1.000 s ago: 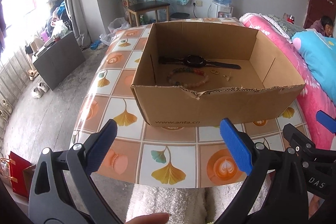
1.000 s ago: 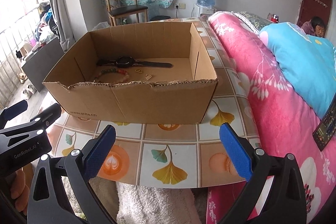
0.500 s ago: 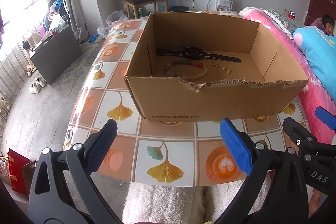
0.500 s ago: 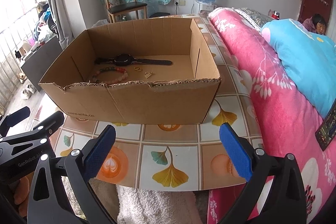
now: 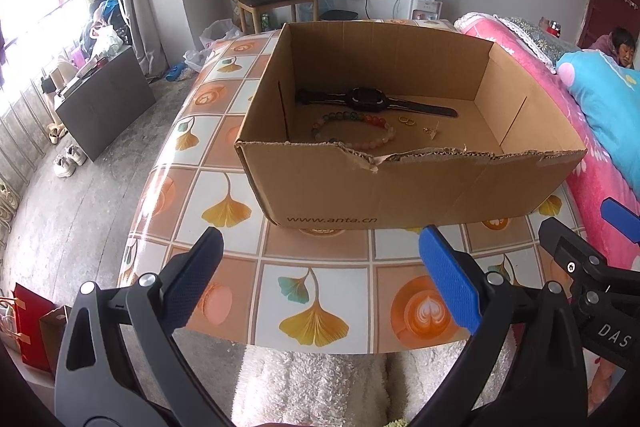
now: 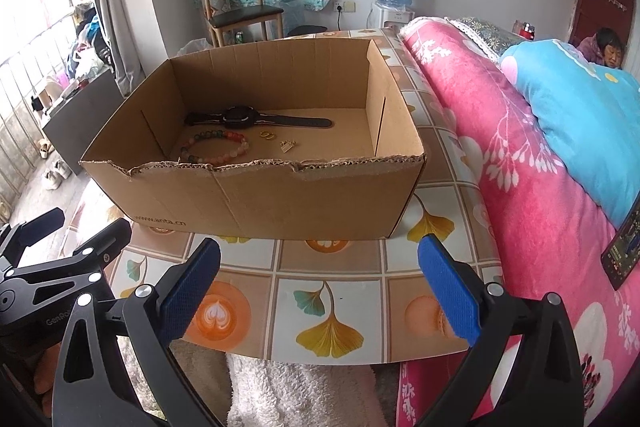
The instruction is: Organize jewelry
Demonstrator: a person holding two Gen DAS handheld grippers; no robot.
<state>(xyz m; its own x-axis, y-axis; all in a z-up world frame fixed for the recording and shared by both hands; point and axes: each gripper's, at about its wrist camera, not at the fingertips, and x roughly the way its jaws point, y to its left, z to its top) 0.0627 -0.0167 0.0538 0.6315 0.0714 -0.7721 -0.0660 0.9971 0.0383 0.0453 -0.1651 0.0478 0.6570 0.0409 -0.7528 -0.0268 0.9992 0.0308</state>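
Both the left gripper (image 5: pixel 320 279) and right gripper (image 6: pixel 318 281) hover wide open and empty before the brown cardboard box (image 5: pixel 400 187). Inside lie a black wristwatch (image 5: pixel 366 98) and multicoloured bead bracelet (image 5: pixel 354 131). Clear the torn front wall first, then descend vertically.

Black hand-held gripper (image 5: pixel 320 279), blue textured pads (image 5: pixel 448 285), silver screws.
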